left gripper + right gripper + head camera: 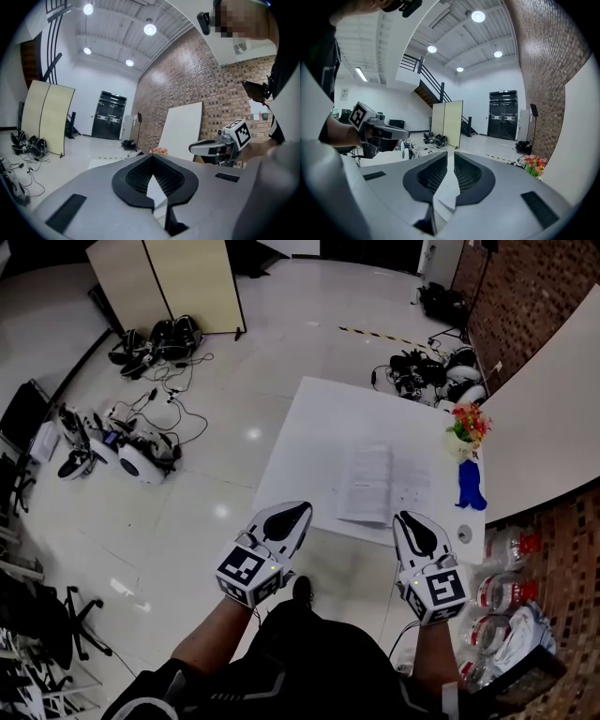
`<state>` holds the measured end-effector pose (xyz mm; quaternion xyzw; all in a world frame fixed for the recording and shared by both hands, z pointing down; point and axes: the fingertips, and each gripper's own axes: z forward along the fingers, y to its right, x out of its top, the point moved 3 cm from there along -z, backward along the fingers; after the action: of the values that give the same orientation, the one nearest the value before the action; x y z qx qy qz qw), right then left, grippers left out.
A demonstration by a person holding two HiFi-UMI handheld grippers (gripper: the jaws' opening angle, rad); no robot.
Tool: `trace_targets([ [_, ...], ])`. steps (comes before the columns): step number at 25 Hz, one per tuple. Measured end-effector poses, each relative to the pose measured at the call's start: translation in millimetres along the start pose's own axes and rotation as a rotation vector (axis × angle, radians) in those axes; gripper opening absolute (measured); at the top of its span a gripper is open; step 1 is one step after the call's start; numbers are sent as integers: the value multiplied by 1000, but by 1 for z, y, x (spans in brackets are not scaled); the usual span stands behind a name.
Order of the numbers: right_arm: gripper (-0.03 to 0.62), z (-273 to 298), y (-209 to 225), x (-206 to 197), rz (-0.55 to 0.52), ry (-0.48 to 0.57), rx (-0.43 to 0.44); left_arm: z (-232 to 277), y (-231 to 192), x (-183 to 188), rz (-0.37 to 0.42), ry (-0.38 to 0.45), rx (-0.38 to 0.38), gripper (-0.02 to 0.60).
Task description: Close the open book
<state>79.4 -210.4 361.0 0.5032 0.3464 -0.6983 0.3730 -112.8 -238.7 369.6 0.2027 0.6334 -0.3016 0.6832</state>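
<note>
An open book [379, 483] lies flat, pages up, on the white table [317, 427], close to the table's near edge. In the head view my left gripper [292, 513] hovers over the floor just off the table's near-left corner, jaws shut and empty. My right gripper [411, 520] is at the near edge, just short of the book's right page, also shut with nothing in it. In the left gripper view the jaws [153, 156] meet at the tips, and the right gripper [208, 147] shows beside them. The right gripper view shows its jaws [450, 153] together.
A small vase of flowers [469, 424] and a blue object [470, 487] stand at the table's right edge. Plastic bottles [504, 591] lie on the floor to the right. Cables and gear [141, 454] spread over the floor on the left, with a folding screen [178, 282] behind.
</note>
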Motion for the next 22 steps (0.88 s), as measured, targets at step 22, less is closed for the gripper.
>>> trace_targets([
  [22,130,178,-27,-158,-457,-528,408,91,-87,-143,-160,-365,94,-6],
])
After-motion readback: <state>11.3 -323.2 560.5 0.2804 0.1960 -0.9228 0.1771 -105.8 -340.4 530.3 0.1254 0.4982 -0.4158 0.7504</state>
